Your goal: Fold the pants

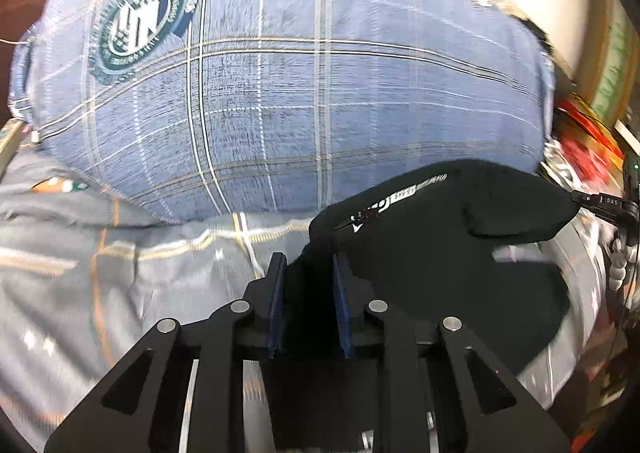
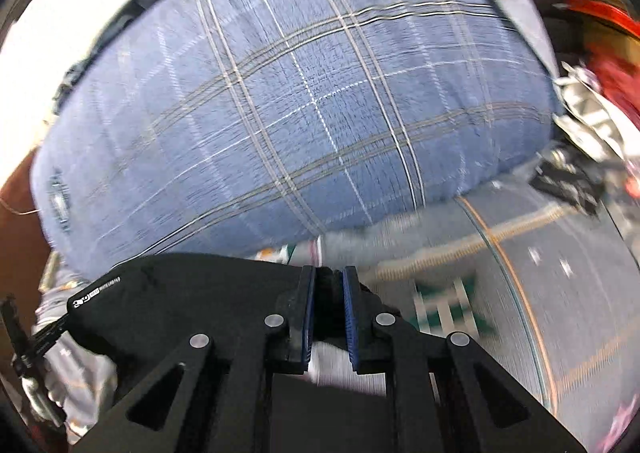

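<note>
A: Left gripper (image 1: 308, 273) first. Its jaws are nearly closed, with black cloth of the pants (image 1: 440, 253) pinched between them. The right gripper (image 2: 329, 285) looks the same: jaws narrow, a fold of the same black pants between the pads.

B: So both have an edge. Where do the pants sit?

A: Stretched between the two grippers, low over a grey patterned sheet (image 1: 120, 273) on what looks like a bed, just in front of a big blue plaid pillow (image 1: 300, 93).

B: Risks?

A: Both views are smeared, so I judge things are moving fast. Each grip is near the fingertips, on a thin bite of cloth. A sharp tug could pull one corner free, and the fold would land crooked. The hanging cloth could also drag the sheet or brush the pillow and bunch up.

B: And the clutter (image 1: 580, 141) on the right?

A: Near enough to snag a loose edge.
</note>
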Demonstrator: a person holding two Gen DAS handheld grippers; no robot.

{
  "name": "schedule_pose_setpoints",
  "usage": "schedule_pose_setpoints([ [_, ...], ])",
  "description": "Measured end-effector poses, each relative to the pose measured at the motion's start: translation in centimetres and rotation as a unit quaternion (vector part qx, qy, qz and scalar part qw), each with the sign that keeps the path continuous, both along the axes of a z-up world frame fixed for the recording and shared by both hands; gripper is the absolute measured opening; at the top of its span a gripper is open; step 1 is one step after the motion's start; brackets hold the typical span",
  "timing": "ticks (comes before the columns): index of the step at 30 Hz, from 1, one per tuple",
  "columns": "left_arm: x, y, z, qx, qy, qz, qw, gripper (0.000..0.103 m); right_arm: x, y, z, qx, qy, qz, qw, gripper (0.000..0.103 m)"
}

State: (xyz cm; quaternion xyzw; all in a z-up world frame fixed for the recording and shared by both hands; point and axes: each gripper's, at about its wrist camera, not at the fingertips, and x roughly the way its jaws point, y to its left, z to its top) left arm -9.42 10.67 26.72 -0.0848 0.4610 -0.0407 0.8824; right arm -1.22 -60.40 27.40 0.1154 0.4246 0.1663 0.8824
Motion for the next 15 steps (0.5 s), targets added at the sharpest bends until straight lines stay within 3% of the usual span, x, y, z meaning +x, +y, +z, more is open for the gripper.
schedule_pose_setpoints([
  [1, -1.2, -2.5, 0.3, 0.016, 0.007, 0.003, 0.9998, 0.019, -1.9, -0.9, 0.0, 0.007, 0.004, -0.002, 1.0, 0.013],
  [4, -3.9, -4.3, 1.2, 0.031, 0.024, 0.008, 0.9992, 0.018, -7.2, -3.8, -1.6, 0.026, 0.024, -0.013, 0.999, 0.013],
  [6, -7.2, -6.5, -0.6, 0.044, 0.045, 0.006, 0.998, 0.018, -9.7, -5.4, -3.4, 0.031, 0.043, -0.024, 0.998, 0.013],
  [9, -13.0, -14.4, -5.1, 0.058, 0.055, 0.042, 0.9959, 0.019, -12.5, -7.6, -7.3, 0.037, 0.086, -0.043, 0.995, 0.013],
  [11, -15.1, -16.2, -7.5, 0.063, 0.072, 0.054, 0.9939, 0.019, -13.7, -8.6, -9.6, 0.048, 0.112, -0.047, 0.991, 0.017],
  [12, -16.7, -17.4, -9.1, 0.088, 0.071, 0.064, 0.9915, 0.019, -14.3, -8.9, -10.1, 0.044, 0.119, -0.052, 0.991, 0.021],
  [15, -18.3, -17.8, -9.0, 0.093, 0.078, 0.089, 0.9886, 0.019, -15.6, -10.1, -10.5, 0.013, 0.118, -0.079, 0.99, 0.023],
])
